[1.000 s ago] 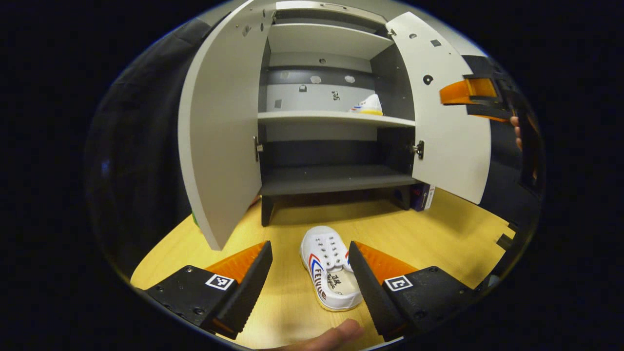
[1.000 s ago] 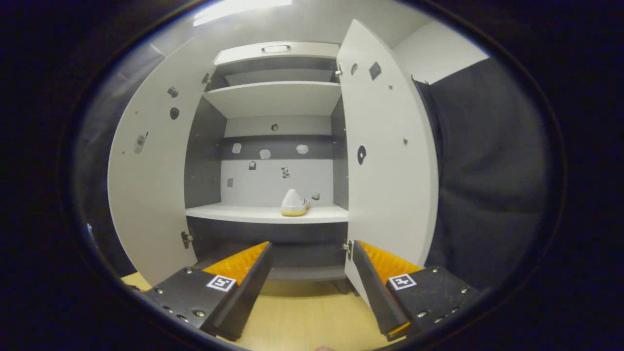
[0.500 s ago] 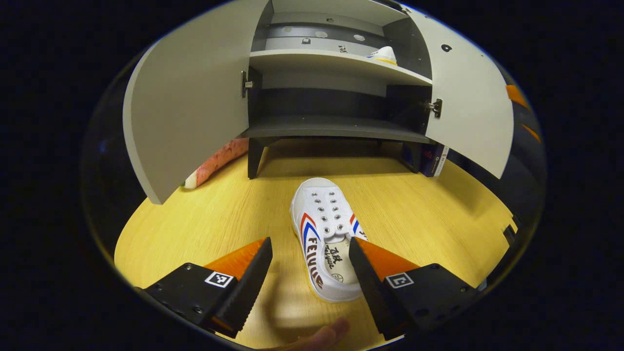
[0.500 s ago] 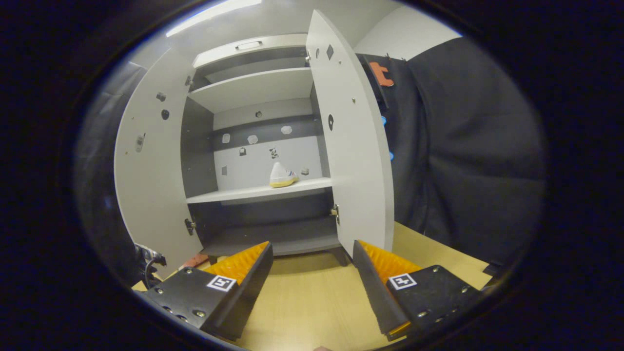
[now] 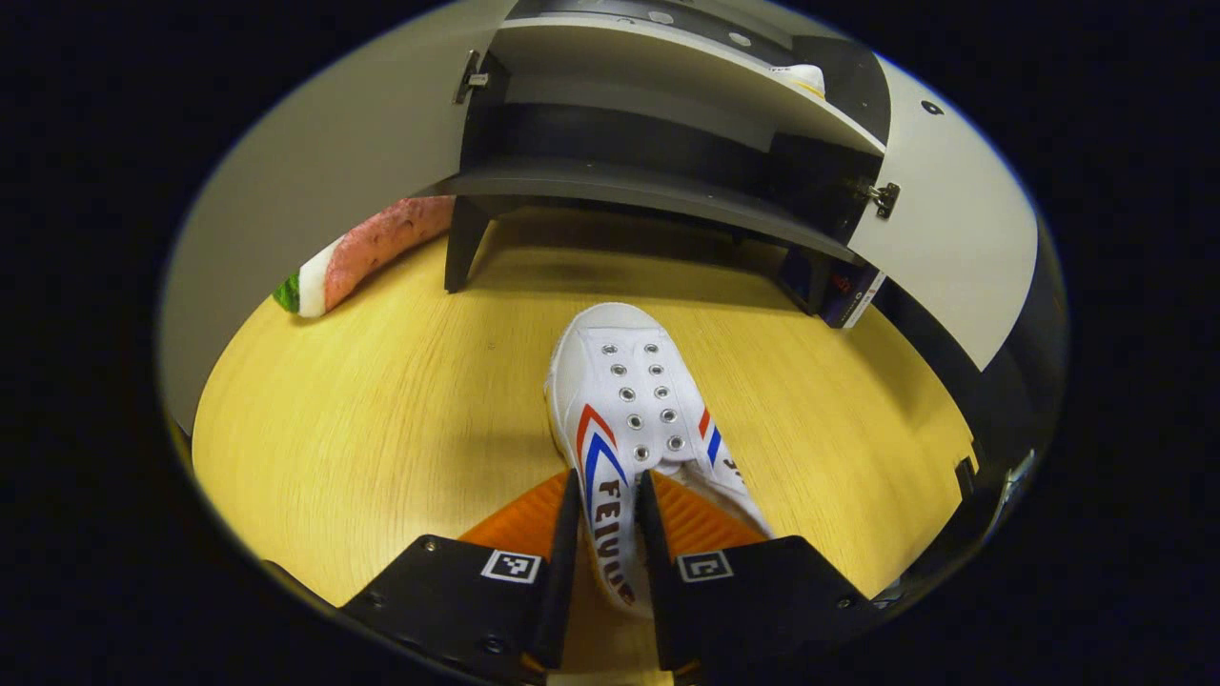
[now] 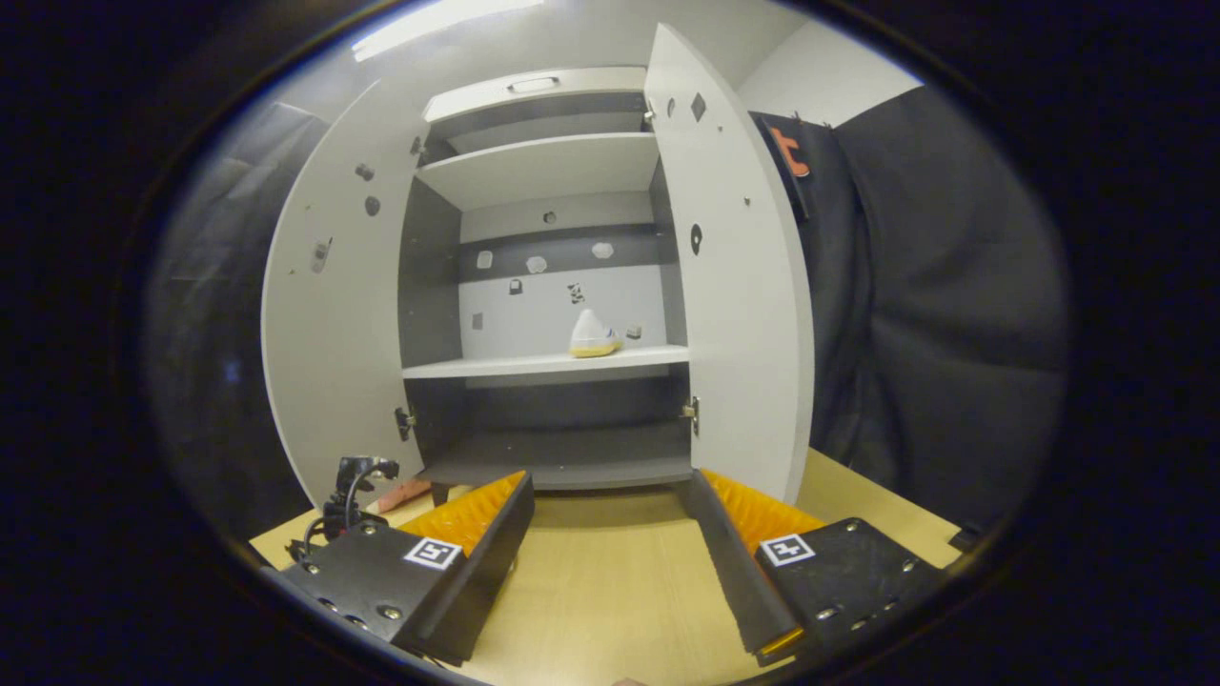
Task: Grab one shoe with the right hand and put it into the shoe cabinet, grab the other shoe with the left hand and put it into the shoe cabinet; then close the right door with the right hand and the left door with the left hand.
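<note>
Now pinching the second shoe (image 5: 634, 419) in the left gripper (image 5: 606, 534), wide a moment ago (right gripper (image 6: 610, 543) idling wide apart); lifting comes next.

Booth w/ yellow wood tabletop (image 5: 381, 419), black cloth wall (image 6: 934, 314), white wall (image 6: 810, 76) behind, ceiling light strip (image 6: 448, 14) on.

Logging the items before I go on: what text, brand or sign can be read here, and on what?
"FEIU": on the side of the shoe on the table; the later letters sit between the fingers of the left hand-held gripper and are unclear.
Shoe on the shelf: markings too small to read.
Box: print too small to read.
Square markers: patterns, no words.
</note>
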`<state>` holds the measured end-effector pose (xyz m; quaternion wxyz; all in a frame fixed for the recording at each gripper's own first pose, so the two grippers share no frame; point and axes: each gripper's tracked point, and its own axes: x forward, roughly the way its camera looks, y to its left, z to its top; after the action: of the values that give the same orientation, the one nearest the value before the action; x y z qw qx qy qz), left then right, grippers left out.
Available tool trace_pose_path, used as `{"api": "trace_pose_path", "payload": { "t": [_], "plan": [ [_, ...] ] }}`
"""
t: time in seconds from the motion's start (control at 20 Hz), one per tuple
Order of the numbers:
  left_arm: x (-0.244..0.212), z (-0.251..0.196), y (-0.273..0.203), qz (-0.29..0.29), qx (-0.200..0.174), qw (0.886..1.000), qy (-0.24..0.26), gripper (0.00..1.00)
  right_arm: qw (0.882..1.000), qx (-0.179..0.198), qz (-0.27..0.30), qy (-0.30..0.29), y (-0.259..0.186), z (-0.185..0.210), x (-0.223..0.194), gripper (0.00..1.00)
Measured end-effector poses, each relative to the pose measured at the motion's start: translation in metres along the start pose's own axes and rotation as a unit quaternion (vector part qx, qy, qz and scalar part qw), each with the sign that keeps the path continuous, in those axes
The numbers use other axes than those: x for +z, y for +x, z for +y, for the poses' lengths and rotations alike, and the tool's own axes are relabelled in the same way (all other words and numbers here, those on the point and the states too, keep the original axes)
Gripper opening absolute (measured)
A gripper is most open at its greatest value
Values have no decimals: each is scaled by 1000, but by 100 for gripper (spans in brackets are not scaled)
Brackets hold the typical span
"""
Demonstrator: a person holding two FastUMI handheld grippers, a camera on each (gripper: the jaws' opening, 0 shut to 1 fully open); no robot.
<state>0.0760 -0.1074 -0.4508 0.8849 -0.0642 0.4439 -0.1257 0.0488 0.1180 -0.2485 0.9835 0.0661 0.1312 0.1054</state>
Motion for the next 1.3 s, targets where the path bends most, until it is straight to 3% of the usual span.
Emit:
{"api": "trace_pose_path", "payload": {
  "t": [0.1,0.15,0.2,0.4,0.8,1.15,1.3],
  "plan": [
    [11,8,0,-20,21,999,28,24,1000,-1,1,-11,-2,0,-3,98],
    [14,13,-5,-23,36,999,33,4,1000,2,4,-10,-4,1,-6,98],
    [20,14,-6,-30,40,998,47,2,1000,7,7,-7,-6,3,-10,98],
    [30,12,-10,-58,39,995,66,1,1000,3,9,0,-14,-9,-13,98],
    [87,5,-18,-166,41,980,98,1,1000,-2,1,29,-36,-27,-14,98],
    [129,1,-39,-254,34,964,65,1,998,-6,4,64,-52,-35,-27,98],
    [131,-1,-47,-277,62,956,68,0,997,0,1,73,-59,-39,-26,98]
  ]
}}
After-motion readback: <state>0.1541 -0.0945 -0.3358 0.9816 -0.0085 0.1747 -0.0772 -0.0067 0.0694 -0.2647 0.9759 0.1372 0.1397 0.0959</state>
